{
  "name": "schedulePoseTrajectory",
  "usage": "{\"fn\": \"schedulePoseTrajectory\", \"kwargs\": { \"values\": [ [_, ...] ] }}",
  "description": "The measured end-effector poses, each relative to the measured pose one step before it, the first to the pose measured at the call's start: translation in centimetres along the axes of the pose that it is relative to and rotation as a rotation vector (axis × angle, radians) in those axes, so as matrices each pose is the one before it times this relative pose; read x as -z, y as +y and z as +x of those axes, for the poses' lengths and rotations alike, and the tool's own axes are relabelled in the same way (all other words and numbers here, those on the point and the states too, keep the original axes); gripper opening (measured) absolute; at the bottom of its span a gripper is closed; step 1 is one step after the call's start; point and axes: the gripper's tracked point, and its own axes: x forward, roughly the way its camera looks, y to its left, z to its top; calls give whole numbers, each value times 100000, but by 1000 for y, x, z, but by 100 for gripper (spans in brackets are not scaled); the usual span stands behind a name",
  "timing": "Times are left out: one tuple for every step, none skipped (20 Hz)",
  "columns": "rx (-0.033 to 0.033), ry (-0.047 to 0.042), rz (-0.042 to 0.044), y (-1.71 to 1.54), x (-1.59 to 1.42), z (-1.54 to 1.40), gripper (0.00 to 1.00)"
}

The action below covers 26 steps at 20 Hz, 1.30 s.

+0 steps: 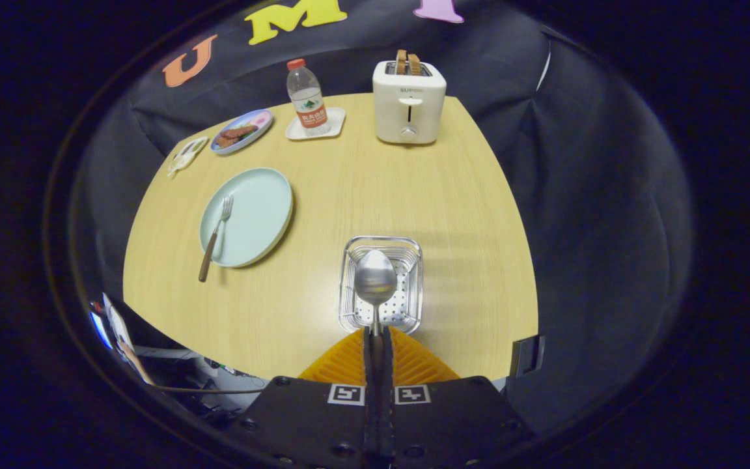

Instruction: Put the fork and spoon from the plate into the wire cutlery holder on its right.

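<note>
Cloth-walled booth: table (349, 189), toaster (409, 101).

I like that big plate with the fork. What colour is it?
The plate is pale mint green, seen in the gripper view.

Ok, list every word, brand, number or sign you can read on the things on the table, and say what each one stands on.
"SUPOR" (small, a little blurred): on the front of the white toaster.
Label on the water bottle: print too small to read.
Two square black-and-white marker signs on the hand-held gripper, which is shut on the spoon over the wire cutlery holder: patterns, no words.
No text on the light-blue plate or fork.
</note>
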Motion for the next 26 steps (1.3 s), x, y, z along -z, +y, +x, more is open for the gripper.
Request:
{"fn": "schedulePoseTrajectory", "kwargs": {
  "values": [
    [796,1207,1019,-152,-189,49,2],
    [514,1191,596,-20,-290,67,2],
    [772,1855,83,-78,-12,82,2],
    [548,1903,-22,26,11,129,3],
    [252,1427,-357,54,-45,-92,4],
    [309,498,198,45,-231,92,4],
    [639,925,514,-101,53,209,4],
    [391,1136,519,-18,79,115,4],
    [-267,254,414,113,13,18,4],
    [416,-1512,137,48,-367,-8,5],
    [704,-1078,-409,-30,-130,142,8],
    [175,-710,-314,80,-189,-131,8],
    [-176,-1160,7,175,-259,-36,7],
    [-219,-695,-785,233,-160,-49,7],
    [-49,-717,-686,221,-100,-81,7],
    [-787,-997,-198,365,-181,-97,8],
    [-1585,-1478,-164,641,-261,-109,8],
    [-1717,-1495,-93,723,-303,-101,9],
    [-2584,-1650,17,907,-210,10,15],
    [-2944,-1538,-115,1188,-243,-79,19],
    [-1589,-1611,-560,886,-192,76,29],
    [-1050,-2109,-908,887,-391,114,34],
    [-129,-1774,-798,846,-181,164,43],
    [-659,-2071,-534,1006,-301,177,53],
    [-589,-1755,-1570,1147,-217,112,64],
    [295,-1929,-1644,905,-238,271,75]
  ]
}}
